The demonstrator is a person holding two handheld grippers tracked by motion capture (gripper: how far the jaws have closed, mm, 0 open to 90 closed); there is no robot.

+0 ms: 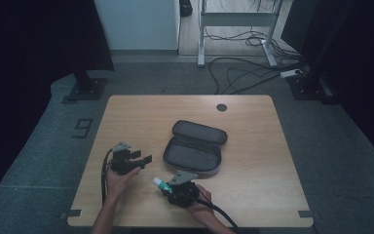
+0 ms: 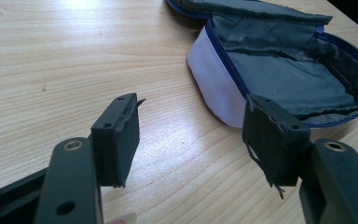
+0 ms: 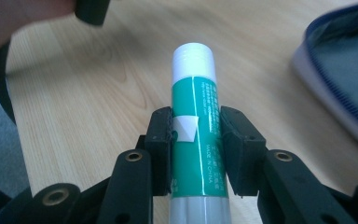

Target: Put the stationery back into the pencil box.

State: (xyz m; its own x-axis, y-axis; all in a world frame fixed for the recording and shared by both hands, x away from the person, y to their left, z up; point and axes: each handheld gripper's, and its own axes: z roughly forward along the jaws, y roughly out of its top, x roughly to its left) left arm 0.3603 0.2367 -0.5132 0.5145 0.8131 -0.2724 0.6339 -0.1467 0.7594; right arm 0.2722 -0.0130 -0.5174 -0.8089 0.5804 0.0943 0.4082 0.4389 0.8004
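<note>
A green glue stick with a white cap is clamped between the pads of my right gripper, near the table's front edge. In the right gripper view the glue stick points away from the camera, cap first, and the right gripper presses on both sides of its green body. An open grey pencil case with a blue zip lies in the middle of the table, just beyond that gripper. My left gripper hovers left of the case, open and holding nothing. The left gripper faces the pencil case and its pale outer wall.
The wooden table has a round black cable hole at its far edge. Beyond it on the floor stand a desk frame and loose cables. The person's left hand shows at the upper left of the right gripper view.
</note>
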